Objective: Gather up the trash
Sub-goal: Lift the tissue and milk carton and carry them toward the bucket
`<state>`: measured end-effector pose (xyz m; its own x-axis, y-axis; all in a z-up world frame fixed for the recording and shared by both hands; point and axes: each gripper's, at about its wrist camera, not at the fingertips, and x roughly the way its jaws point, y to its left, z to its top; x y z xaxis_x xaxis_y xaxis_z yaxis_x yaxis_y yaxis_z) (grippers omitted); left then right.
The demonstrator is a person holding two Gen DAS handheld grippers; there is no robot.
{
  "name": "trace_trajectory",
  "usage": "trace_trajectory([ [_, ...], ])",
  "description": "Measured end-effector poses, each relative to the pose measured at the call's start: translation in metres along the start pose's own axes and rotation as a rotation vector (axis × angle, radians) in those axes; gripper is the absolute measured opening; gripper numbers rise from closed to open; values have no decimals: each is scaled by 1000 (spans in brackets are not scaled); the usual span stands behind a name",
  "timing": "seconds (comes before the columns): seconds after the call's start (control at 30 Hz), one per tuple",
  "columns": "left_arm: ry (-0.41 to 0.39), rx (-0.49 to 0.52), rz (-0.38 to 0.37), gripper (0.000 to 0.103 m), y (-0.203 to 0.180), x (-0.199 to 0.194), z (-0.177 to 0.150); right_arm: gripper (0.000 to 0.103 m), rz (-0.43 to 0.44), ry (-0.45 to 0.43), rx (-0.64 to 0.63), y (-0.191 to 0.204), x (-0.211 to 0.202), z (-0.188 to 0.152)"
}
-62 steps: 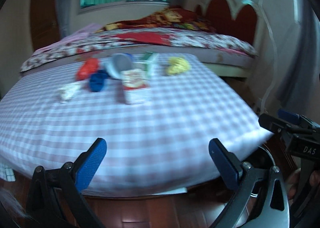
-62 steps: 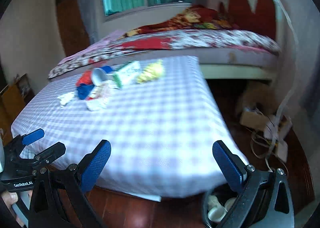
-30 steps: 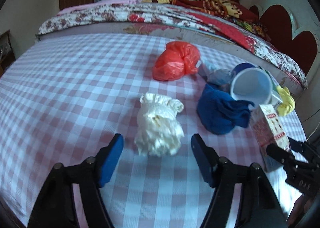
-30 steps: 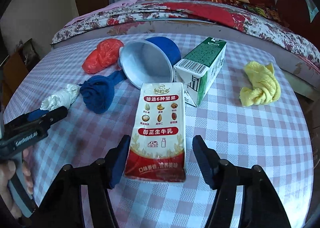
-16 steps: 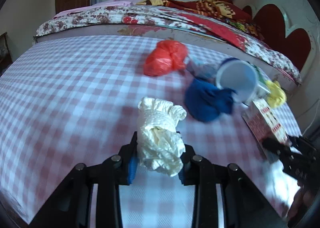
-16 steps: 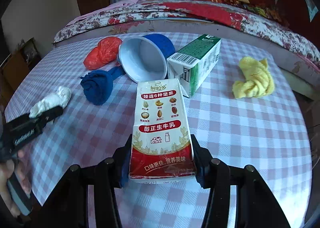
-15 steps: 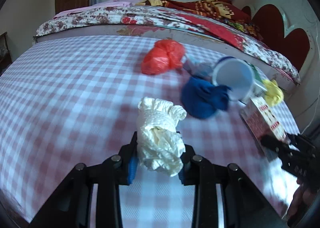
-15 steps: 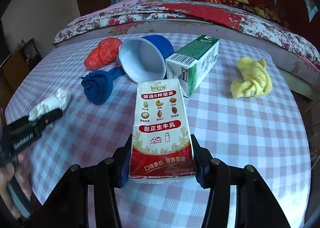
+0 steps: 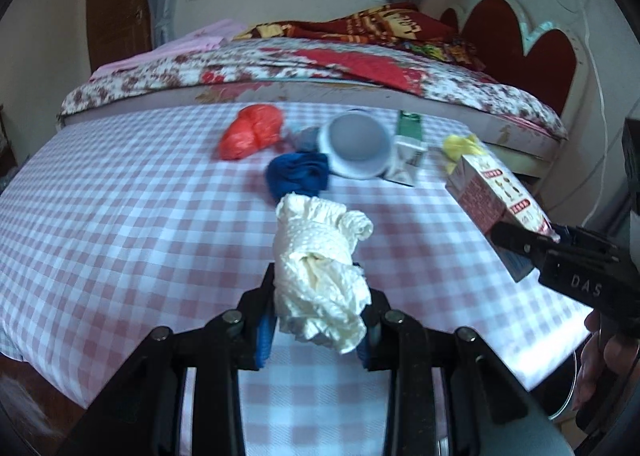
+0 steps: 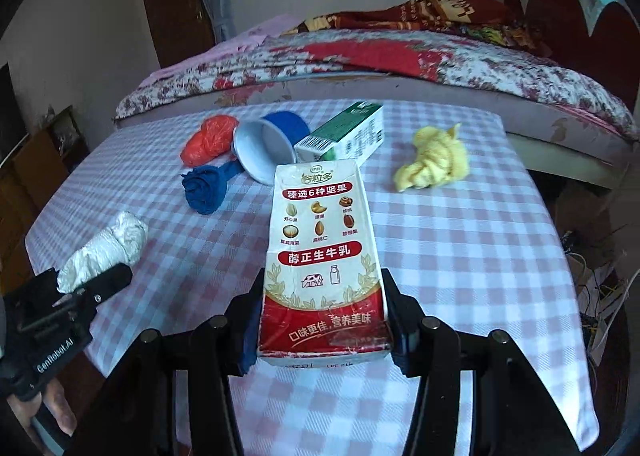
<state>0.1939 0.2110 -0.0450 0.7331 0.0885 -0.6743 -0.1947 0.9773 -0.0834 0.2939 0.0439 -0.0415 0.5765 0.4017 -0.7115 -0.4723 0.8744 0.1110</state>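
Now milk carton (image 10: 322,256) between right claw (image 10: 320,320) pads.

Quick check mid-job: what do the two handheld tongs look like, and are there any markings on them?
Both are black linkage frames with silver pivot bolts and blue pads on the fingers. The left tongs show "GenRobot.AI" in white lettering on the body when seen from the right wrist view. The right tongs carry "DAS" on the black housing in the left wrist view. No sleeves or cables on them are visible.
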Motion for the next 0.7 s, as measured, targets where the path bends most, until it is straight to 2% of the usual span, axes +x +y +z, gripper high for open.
trace_trajectory([
  [0.33, -42, 73, -53, 33, -52, -33, -15, 53, -20, -89, 16, -34, -69, -26],
  [0.7, -63, 126, -99, 33, -99, -53, -27, 53, -58, -141, 55, -72, -114, -52],
])
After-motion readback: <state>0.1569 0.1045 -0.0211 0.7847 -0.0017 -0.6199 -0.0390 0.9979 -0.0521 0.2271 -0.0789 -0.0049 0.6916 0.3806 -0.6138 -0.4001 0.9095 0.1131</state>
